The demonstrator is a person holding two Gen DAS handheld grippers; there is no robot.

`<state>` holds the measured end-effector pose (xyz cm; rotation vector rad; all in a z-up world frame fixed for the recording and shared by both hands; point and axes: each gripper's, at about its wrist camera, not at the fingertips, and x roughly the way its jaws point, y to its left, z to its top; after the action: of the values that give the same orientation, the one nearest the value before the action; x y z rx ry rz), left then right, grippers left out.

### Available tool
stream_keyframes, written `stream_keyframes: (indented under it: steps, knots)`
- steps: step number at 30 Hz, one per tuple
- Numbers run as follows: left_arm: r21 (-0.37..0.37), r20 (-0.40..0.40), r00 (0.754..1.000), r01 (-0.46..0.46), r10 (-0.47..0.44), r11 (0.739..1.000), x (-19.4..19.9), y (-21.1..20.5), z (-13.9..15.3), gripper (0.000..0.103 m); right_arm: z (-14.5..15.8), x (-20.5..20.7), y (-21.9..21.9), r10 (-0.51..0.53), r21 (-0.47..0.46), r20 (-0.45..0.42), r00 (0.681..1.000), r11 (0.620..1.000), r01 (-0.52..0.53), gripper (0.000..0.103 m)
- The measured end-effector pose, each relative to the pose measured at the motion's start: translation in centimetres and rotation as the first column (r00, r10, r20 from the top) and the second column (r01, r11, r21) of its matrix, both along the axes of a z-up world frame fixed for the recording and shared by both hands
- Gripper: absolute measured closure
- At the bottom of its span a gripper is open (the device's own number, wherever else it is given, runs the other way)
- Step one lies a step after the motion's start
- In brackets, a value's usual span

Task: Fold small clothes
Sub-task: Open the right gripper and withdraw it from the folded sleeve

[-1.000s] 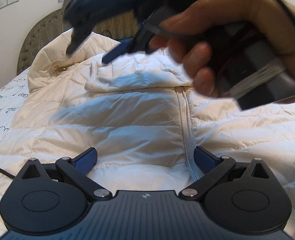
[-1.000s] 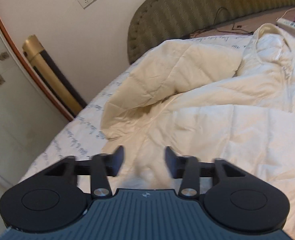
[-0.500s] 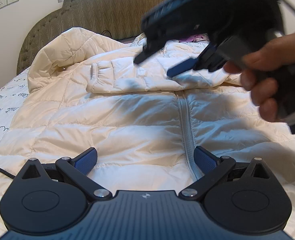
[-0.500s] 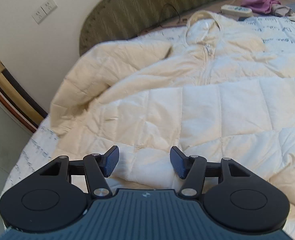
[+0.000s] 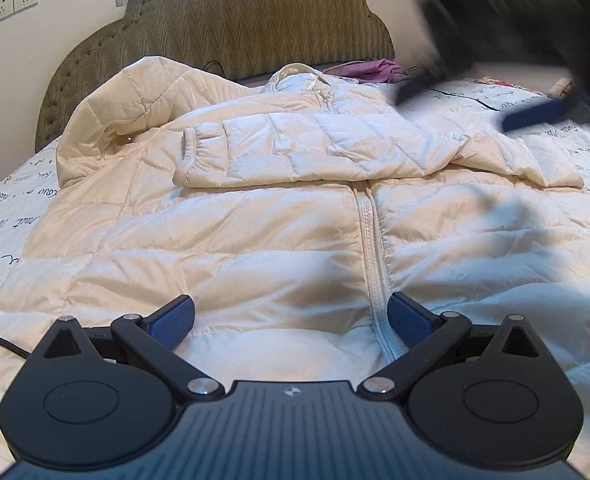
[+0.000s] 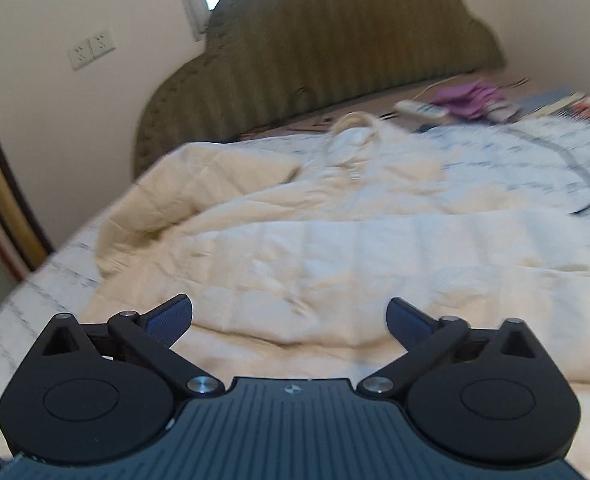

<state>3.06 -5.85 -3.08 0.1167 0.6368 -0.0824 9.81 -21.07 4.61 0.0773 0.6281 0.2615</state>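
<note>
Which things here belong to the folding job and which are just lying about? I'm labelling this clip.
Job:
white puffer jacket
its folded-over sleeve
left hand-held gripper, open
right hand-held gripper, open

Lying about:
purple cloth
remote control
wall sockets
headboard

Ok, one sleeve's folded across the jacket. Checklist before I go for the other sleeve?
1. Left gripper open, empty: ok.
2. Right gripper open, empty: ok.
3. Folded sleeve lying flat across the chest: ok.
4. Other sleeve bunched at the headboard side, not laid out: not ok.
5. Zipper closed and straight: ok.
6. Cable on the bed, apart from the jacket: ok.
</note>
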Motion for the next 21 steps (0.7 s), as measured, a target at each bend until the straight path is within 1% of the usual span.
stream_keyframes:
  steps: [2,3,6,8,11,13,15,17,19,21]
  knots:
    - [0.002,-0.001,1.0,0.0,0.0,1.0,0.2,0.1,0.0,0.0,-1.1,-1.1,-0.6,-0.063,-0.073,-0.022,0.998,0.995,0.061,0.0]
    - [0.003,-0.001,1.0,-0.001,0.001,1.0,0.2,0.1,0.0,0.0,-1.8,-1.5,-1.0,-0.092,-0.086,-0.042,0.995,0.992,0.088,0.0]
    - [0.002,-0.004,1.0,-0.002,0.002,1.0,0.2,0.1,0.1,0.0,-3.5,-2.2,-2.7,-0.135,-0.037,-0.097,0.986,0.991,0.132,0.0]
    - [0.003,-0.006,1.0,-0.002,0.002,1.0,0.3,0.1,0.1,0.0,-4.7,-2.4,-3.5,-0.143,0.005,-0.112,0.983,0.99,0.144,0.0]
    - [0.004,-0.015,1.0,-0.005,0.005,1.0,0.4,0.2,0.3,0.0,-5.7,-2.6,-3.4,-0.128,0.024,-0.085,0.988,0.991,0.131,0.0]
    - [0.003,-0.047,0.999,-0.012,0.012,1.0,0.5,0.5,0.7,0.0,-6.2,-2.7,-3.0,-0.1,0.02,-0.052,0.994,0.995,0.102,0.0]
    - [-0.008,-0.087,0.996,-0.001,0.0,1.0,0.7,1.3,1.8,0.0,-6.6,-2.9,-2.5,-0.075,-0.001,-0.014,0.997,0.997,0.075,0.0]
    - [-0.016,-0.101,0.995,0.01,-0.011,1.0,1.3,2.5,3.4,0.0,-7.1,-3.2,-2.1,-0.063,-0.025,0.01,0.998,0.998,0.064,0.0]
    - [0.019,-0.069,0.998,-0.001,0.002,1.0,2.6,4.0,5.9,0.0,-7.2,-3.3,-2.0,-0.048,-0.02,0.019,0.999,0.999,0.048,0.0]
    - [0.057,-0.025,0.999,-0.019,0.021,0.998,5.0,5.5,8.6,0.0,-7.2,-3.4,-2.6,-0.04,0.016,0.021,0.999,0.999,0.04,0.0]
